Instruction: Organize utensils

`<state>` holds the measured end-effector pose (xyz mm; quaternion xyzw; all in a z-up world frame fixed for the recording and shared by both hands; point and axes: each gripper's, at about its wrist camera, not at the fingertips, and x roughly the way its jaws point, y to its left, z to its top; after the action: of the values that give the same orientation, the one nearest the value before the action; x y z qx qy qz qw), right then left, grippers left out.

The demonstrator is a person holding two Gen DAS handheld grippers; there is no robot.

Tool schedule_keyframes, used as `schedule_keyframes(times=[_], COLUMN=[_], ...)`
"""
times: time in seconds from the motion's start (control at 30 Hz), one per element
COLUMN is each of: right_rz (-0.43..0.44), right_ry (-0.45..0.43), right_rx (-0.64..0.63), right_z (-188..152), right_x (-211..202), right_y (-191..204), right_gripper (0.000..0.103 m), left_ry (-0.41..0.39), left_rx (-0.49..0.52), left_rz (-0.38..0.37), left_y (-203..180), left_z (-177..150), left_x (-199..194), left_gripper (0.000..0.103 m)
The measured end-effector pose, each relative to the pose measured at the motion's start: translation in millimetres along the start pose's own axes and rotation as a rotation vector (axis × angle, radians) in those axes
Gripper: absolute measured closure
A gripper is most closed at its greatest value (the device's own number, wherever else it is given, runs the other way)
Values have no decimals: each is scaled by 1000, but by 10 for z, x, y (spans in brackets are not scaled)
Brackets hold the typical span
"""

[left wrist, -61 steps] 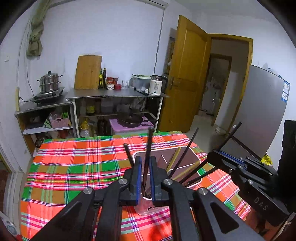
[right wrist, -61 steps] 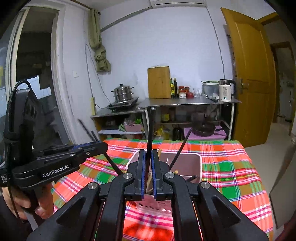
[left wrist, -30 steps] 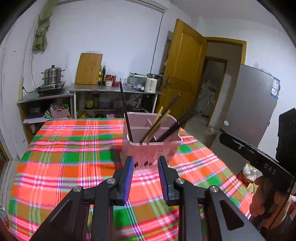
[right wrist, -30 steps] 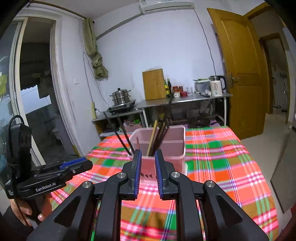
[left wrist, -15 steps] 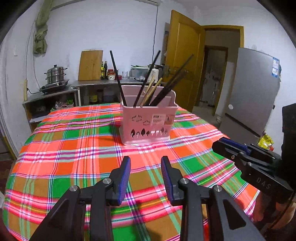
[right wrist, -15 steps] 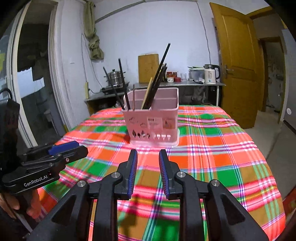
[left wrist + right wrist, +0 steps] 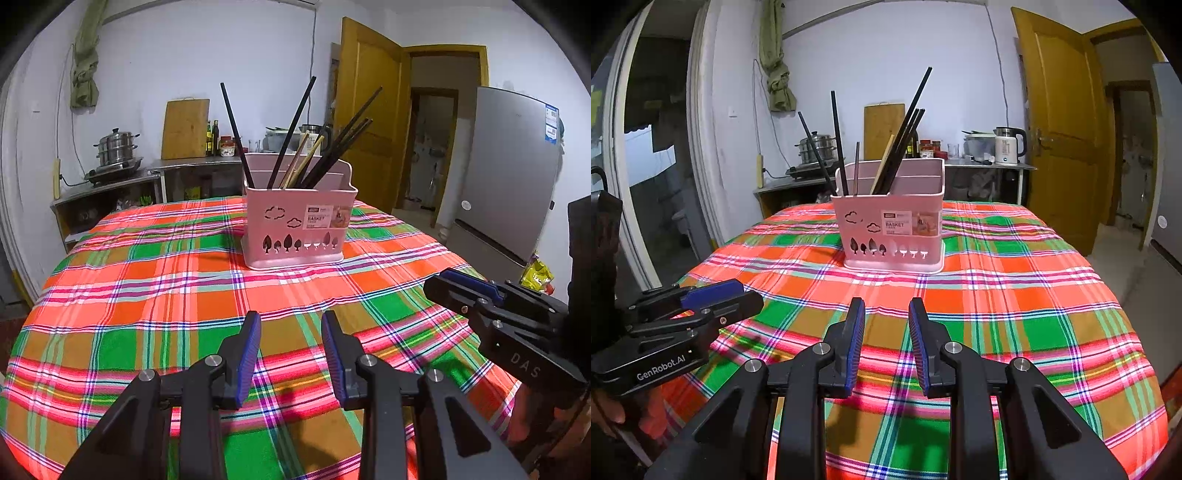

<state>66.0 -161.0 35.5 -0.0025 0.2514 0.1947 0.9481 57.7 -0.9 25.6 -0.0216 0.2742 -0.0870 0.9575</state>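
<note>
Chopsticks (image 7: 295, 147) are standing in the pink basket (image 7: 295, 229) at twelve o'clock; both the left claw (image 7: 290, 349) and right claw (image 7: 886, 341) are hovering spread, empty; the task is looking finished.

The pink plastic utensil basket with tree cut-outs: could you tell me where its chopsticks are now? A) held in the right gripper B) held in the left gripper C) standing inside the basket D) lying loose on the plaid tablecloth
C: the dark and bamboo chopsticks lean upright inside the pink plastic basket, while the left gripper and right gripper are open and empty.
</note>
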Motion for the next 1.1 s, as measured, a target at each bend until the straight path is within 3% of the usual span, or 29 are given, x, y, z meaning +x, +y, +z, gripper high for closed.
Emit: schedule_keyframes(times=[1.1], right_rz=[-18], right_ry=[-13], right_rx=[-14], right_z=[-34], right_x=[-62], right_y=[50], right_gripper=[77], left_ry=[-19], left_rx=[8], left_rz=[20], left_y=[-26], left_z=[-75], left_x=[-3], left_gripper=[70])
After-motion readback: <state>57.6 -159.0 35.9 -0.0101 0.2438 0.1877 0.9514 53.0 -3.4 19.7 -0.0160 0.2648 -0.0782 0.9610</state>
